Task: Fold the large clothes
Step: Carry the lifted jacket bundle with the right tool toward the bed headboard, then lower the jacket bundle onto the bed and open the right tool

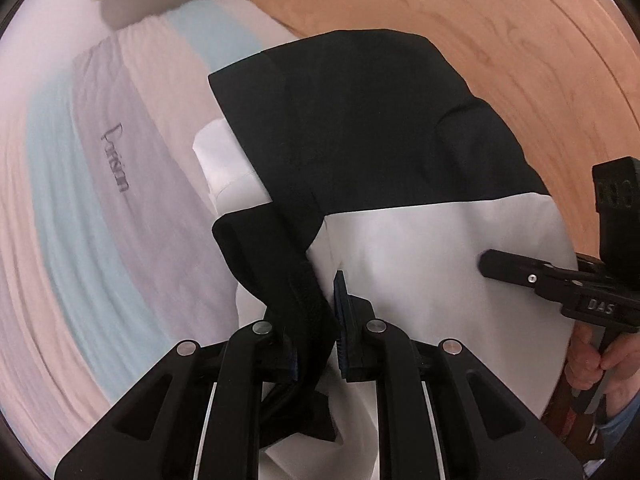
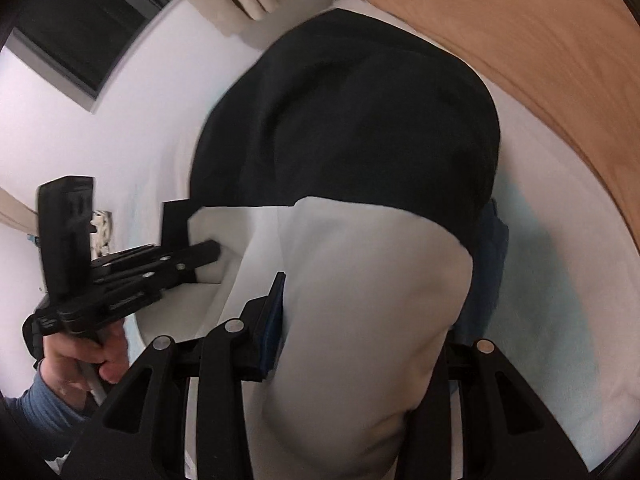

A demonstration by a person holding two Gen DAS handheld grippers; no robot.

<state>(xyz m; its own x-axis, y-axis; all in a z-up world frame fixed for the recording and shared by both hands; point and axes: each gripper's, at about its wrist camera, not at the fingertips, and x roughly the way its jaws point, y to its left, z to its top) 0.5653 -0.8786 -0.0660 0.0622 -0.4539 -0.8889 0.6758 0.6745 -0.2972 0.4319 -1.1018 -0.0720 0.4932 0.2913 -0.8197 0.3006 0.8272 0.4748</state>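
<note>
Fabric fills the low centre of both views: my left gripper [image 1: 316, 320] is clamped on a black fold of the garment [image 1: 360, 128], my right gripper [image 2: 360, 320] on its white half, though the right-hand finger is buried. I judge it soft, light and slippery, best held at edges. Beyond, it lies on the striped bedsheet [image 1: 80, 200]; its far hem and sleeves are hidden.

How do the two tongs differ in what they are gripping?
The left tongs pinch a black fold of the garment, while the right tongs have white cloth bulging between their fingers. The left tongs work at the garment's edge over the striped sheet; the right tongs sit nearer the wooden board. Both are black and hand-held.
</note>
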